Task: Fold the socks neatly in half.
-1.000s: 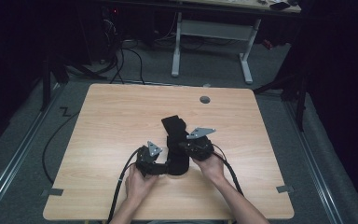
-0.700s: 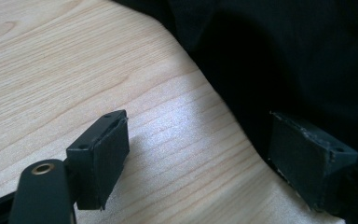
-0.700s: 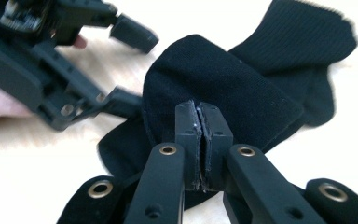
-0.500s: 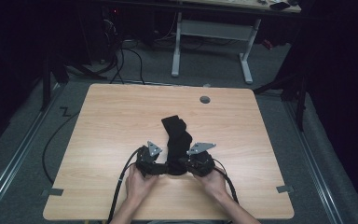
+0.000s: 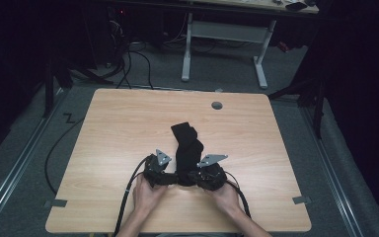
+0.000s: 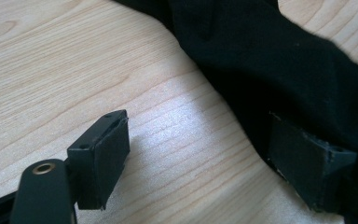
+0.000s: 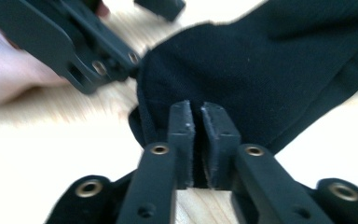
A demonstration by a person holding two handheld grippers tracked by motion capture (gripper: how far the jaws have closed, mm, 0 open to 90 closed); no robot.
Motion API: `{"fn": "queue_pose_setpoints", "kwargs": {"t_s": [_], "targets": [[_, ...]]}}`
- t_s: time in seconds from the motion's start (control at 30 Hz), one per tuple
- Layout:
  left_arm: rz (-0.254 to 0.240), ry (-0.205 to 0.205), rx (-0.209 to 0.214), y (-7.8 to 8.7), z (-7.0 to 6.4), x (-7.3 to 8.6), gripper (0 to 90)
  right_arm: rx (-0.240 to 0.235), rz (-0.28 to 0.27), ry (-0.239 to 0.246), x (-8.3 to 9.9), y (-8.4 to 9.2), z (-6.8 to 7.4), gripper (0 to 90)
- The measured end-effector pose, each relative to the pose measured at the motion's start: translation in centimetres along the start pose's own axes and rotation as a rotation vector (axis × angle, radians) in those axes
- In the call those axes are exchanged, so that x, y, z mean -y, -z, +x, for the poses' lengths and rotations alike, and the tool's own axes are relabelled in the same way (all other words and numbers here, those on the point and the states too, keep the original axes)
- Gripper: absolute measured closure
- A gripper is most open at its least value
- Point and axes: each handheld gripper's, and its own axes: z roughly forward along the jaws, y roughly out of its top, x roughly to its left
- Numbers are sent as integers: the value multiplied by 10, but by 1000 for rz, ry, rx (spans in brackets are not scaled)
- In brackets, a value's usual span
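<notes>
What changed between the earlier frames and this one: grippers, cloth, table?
The right gripper came down toward the person and in beside the left gripper, drawing the near end of the black cloth with it. Its jaws have just been opening and now stand slightly apart over the cloth's edge. The left gripper stayed put, open, one of its fingers against the cloth. The table is unchanged.

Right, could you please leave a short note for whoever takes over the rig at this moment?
Left claw: wide open, one jaw on bare table, the other against the black sock; nothing gripped.
Right claw: jaws a narrow slit apart, just been opening, tips at the sock's near end; cloth between them unclear.
Sock: lies stretching away from both claws.
Left to do: probably regrip and fold; no fold made yet.
</notes>
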Motion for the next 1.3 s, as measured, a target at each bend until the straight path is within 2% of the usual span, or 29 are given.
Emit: {"fn": "queue_pose_setpoints", "kwargs": {"t_s": [0.07, 0.13, 0.23, 0.33, 0.47, 0.57, 0.67, 0.83, 0.97, 1.03, 1.17, 1.23, 1.3], "targets": [[3, -1, 4, 1, 1, 0, 220, 2, -8, -19, 2, -1, -2, 722], [10, 9, 12, 3, 2, 0, 227, 0, -44, -32, 1, 5, -3, 688], [14, 22, 15, 8, 4, 2, 239, 27, -107, -24, -3, 18, -4, 696], [-10, 25, 17, 17, 6, 4, 258, 48, -123, -16, -7, 23, -7, 722], [-64, 47, 15, 32, 10, 2, 277, 62, -92, -18, -9, 11, -13, 742], [-83, 66, 37, 36, 10, 0, 291, 76, -80, -19, -11, -2, -16, 736], [-62, 38, 42, 31, 5, -4, 297, 93, -89, -6, -11, -12, -16, 696], [-49, 7, 56, 20, -3, -16, 318, 106, -31, 24, -4, -24, -15, 680], [-51, -14, 64, 19, -8, -23, 326, 92, -33, 49, 9, -16, -6, 679], [-65, -15, 71, 19, -9, -26, 338, 86, -35, 64, 16, -11, -1, 679], [-52, -12, 76, 15, -9, -32, 346, 54, -32, 73, 25, -1, 7, 685], [-55, -6, 82, 13, -7, -36, 356, 59, -53, 75, 26, 5, 8, 698], [-57, -2, 81, 11, -5, -42, 375, 80, -83, 53, 21, 9, 4, 713]]}}
